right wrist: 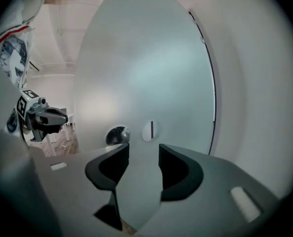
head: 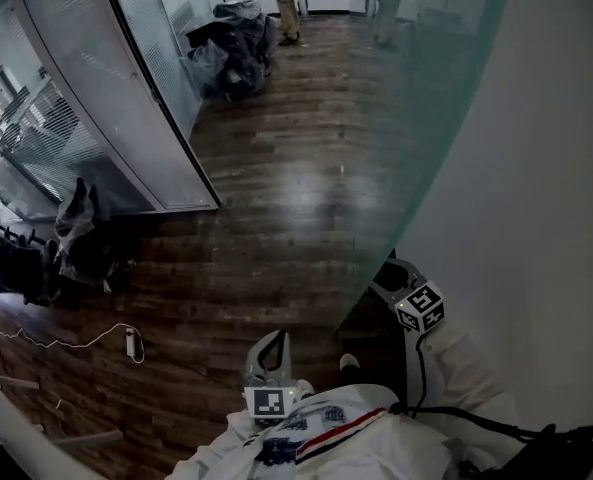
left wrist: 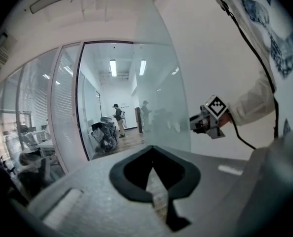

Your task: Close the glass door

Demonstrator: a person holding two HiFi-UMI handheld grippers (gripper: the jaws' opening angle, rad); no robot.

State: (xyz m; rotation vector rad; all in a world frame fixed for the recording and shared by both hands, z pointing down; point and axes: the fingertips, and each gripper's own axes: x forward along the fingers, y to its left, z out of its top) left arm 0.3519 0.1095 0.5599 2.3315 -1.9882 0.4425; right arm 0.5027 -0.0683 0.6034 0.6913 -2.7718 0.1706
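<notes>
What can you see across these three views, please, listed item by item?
glass door: one, frosted pale green, swung open at right
knob: one, metal, on the door
lock disc: one, silver, beside the knob
glass partition: one, clear, blinds behind, at left
floor: dark wood planks
bags: a pile, black, far along the partition
bundle: one, dark, at the partition's foot
white plug: one, on a thin cable, floor at lower left
people: two, at the far end
left gripper: grey, jaws together, empty
right gripper: grey, jaws apart, empty, facing the door
</notes>
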